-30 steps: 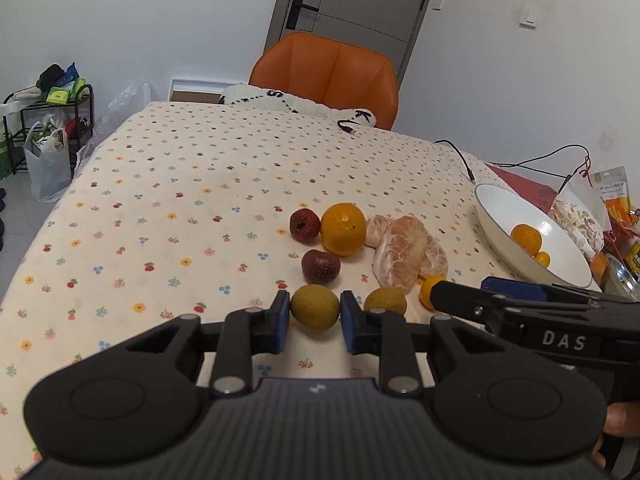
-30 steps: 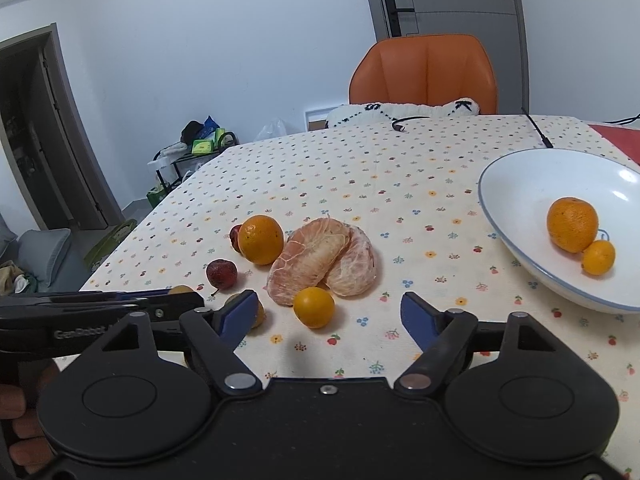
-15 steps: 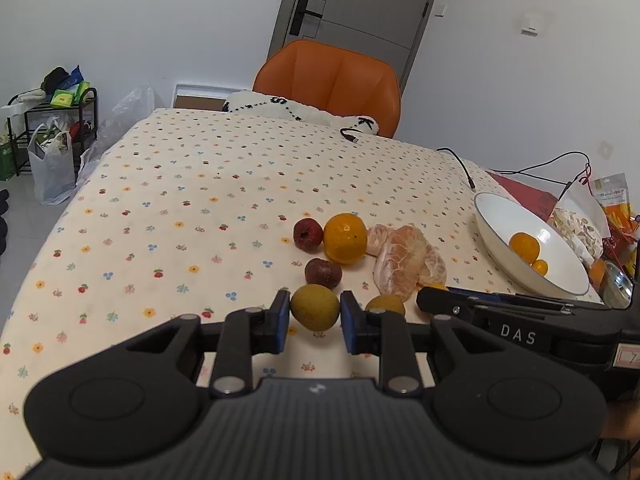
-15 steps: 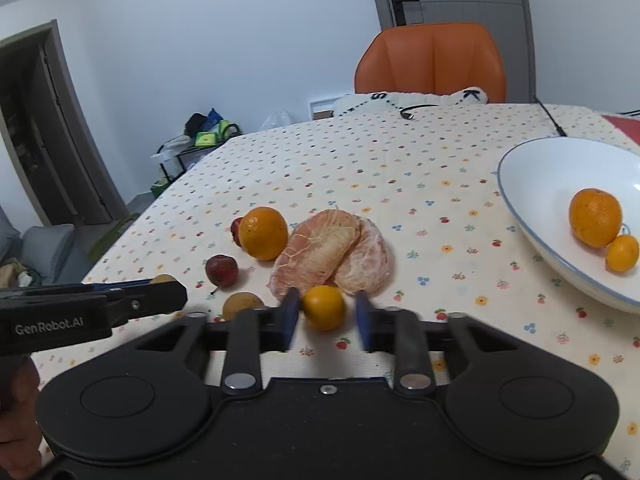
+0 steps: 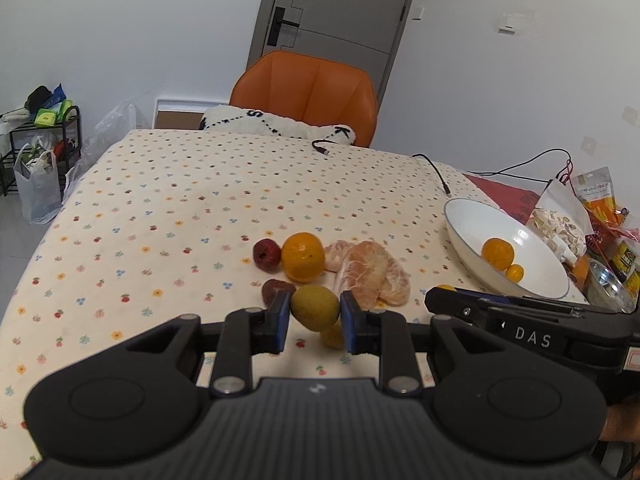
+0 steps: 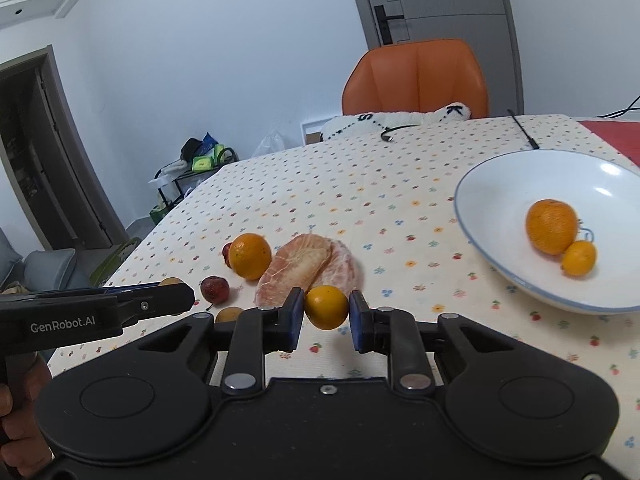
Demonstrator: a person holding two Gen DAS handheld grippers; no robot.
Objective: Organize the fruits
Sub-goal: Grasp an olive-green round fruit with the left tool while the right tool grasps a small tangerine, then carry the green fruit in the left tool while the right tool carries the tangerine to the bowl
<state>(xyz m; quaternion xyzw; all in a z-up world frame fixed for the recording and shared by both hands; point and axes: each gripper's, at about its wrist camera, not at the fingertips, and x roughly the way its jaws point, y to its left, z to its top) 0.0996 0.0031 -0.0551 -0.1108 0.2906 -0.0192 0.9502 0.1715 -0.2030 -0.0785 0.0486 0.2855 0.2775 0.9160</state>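
Left wrist view: left gripper [image 5: 314, 316] pinching a yellow-green fruit [image 5: 315, 307], pads pressed on both its sides, fruit lifted off the table [image 5: 160, 208].
Right wrist view: right gripper [image 6: 326, 317] pinching a small orange fruit [image 6: 326, 306] btwn its blue pads, fruit clear of the cloth.
Just beyond claws: peeled pomelo [image 5: 370, 274] near table's front edge, big orange [image 5: 302, 257] touching it on the left, two dark red fruits [image 5: 267, 254] at the orange's left and front.
Under left claw: another yellowish fruit [image 5: 333, 335] on the cloth, partly hidden.
Right side of table: white bowl [image 6: 500, 184] w/ an orange [image 6: 551, 226] and a small one touching it.
Far edge: orange chair [image 5: 306, 94], white cushion, black cable.
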